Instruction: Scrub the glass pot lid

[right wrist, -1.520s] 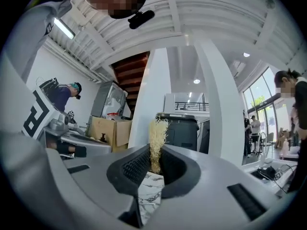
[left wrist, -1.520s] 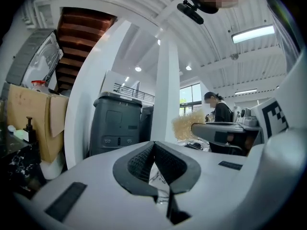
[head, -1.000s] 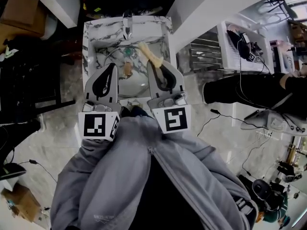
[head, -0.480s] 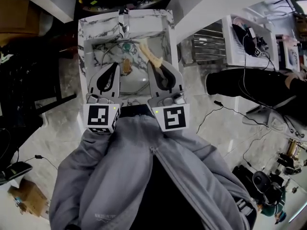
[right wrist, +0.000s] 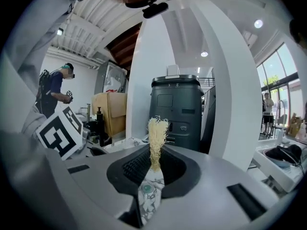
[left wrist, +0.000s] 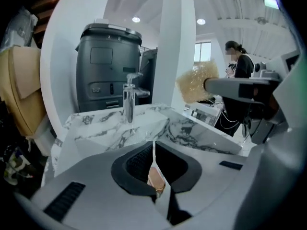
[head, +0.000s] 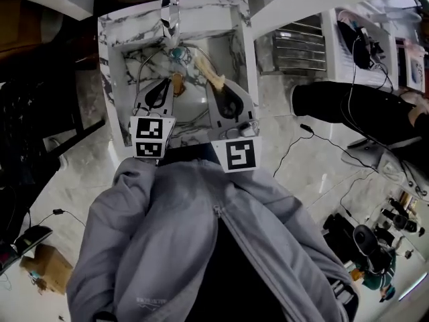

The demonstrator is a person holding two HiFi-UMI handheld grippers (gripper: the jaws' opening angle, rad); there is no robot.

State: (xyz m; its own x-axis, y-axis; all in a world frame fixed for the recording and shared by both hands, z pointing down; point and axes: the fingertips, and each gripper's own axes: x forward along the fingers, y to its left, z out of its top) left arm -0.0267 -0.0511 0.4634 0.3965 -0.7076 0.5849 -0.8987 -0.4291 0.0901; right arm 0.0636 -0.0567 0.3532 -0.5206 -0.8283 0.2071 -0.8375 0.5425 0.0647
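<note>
- Sink [head: 107,59]: white marble with grey veins, upper centre of the head view. The faucet [head: 171,15] stands on its top rim, with a greenish drain [head: 177,54] just below it.
- Lid [head: 143,69]: glass, inside the sink, left half of the basin. Its thin rim arcs up toward the drain. A brown knob [head: 177,83] shows near the basin's middle.
- Left gripper [head: 165,82]: reaches into the basin from below. Its jaws are pinched together on the lid's thin edge. In the left gripper view this edge is a pale line rising from the pads, with brown showing between them.
- Right gripper [head: 216,86]: beside the left one, to its right. Its jaws are narrow and clamped on a scrubber [head: 208,72].
- Scrubber: pale straw-coloured fibre sticking out past the jaw tips toward the upper left, just right of the knob. Whether it touches the lid cannot be told.
- Bin [right wrist: 177,109]: dark grey, upright behind the sink, centre of both gripper views.
- Jacket [head: 201,247]: grey, zipped, fills the lower head view.
</note>
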